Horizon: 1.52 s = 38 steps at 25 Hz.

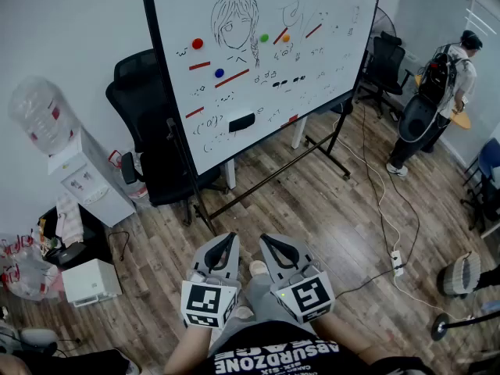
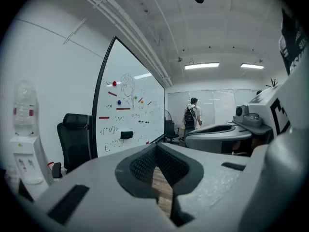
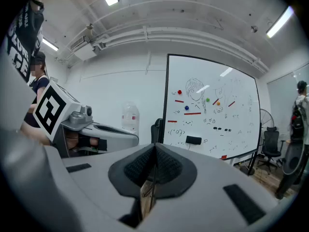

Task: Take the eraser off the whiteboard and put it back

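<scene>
Left gripper: low in head view, reaching out near level over the wood floor; jaws pressed together at the tips, nothing between them.
Right gripper: just beside the left one, not touching it; jaws likewise closed tip to tip, empty.
Eraser: black, stuck to the lower part of the whiteboard, well apart from both grippers.
Board marks: sketched head, scribbles, red bars, round coloured magnets.
Surroundings: black office chair left of the board; water dispenser by the wall; person with backpack far right.
</scene>
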### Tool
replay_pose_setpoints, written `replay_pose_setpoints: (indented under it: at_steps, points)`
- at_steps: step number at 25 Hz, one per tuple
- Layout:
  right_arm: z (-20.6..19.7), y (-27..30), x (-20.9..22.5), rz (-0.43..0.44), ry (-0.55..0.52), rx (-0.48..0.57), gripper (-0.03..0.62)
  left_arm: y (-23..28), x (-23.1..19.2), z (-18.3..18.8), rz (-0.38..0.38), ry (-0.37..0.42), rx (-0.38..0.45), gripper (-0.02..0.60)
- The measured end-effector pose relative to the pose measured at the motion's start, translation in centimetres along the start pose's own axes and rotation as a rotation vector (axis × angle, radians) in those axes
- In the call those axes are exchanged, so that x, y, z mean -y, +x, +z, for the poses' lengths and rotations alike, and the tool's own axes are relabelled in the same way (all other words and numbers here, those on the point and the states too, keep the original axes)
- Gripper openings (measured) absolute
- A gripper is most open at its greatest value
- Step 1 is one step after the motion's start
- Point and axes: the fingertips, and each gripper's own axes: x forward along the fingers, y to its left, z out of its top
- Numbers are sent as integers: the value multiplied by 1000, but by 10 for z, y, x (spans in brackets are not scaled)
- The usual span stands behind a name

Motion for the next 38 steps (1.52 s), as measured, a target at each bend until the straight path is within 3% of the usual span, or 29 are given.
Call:
replay_pose_setpoints:
  at_steps: [9,19,31,38]
  points:
    - [4,32,23,41,-5,48,0,32,-27,9,29,3,2,6]
    - [8,71,65,36,-80,35,3,78,-50,13,36,8,-15,6]
    - [20,127,108,61,-202,37,137,124,-86,16,68,2,-38,6]
    - [21,161,130,56,-299,17,164,146,-107,17,81,5,-52,6]
